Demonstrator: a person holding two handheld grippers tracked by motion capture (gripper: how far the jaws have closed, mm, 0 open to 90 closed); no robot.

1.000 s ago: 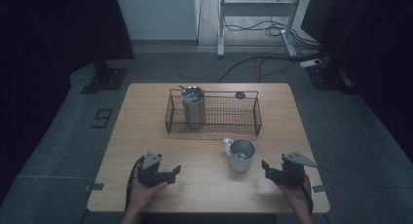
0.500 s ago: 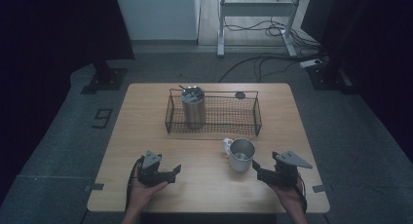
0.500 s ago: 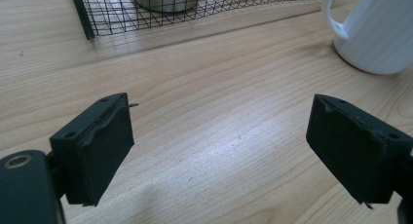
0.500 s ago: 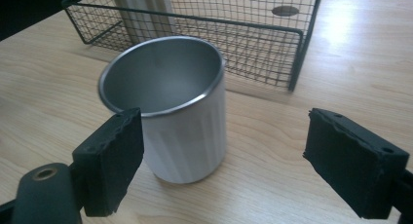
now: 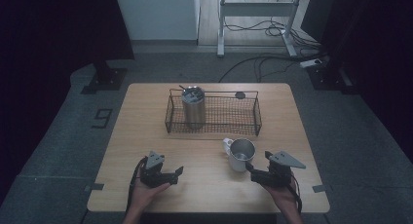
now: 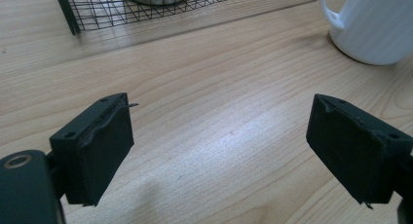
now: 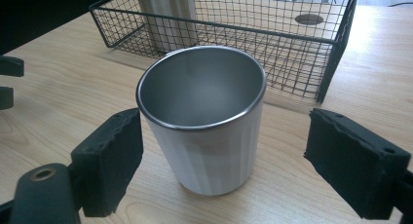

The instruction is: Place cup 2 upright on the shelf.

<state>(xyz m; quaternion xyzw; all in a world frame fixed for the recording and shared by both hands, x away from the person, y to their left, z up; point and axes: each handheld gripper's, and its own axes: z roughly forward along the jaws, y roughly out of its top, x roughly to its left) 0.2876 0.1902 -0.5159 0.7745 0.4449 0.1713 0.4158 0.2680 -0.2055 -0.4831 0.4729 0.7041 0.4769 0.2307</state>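
While both tongs [image 5: 178, 171] [image 5: 249, 166] gape empty, wooden table [image 5: 146, 126] stands on grey floor [image 5: 73, 136].

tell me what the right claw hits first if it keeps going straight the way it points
Most likely the white mug: it stands upright just ahead of the right claw, between its open jaws with gaps on both sides. The wire basket lies farther behind it.

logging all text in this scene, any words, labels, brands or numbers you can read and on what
"9": a dark digit on the floor, left of the table.
No print can be read on the white mug, the steel tumbler or the wire basket.
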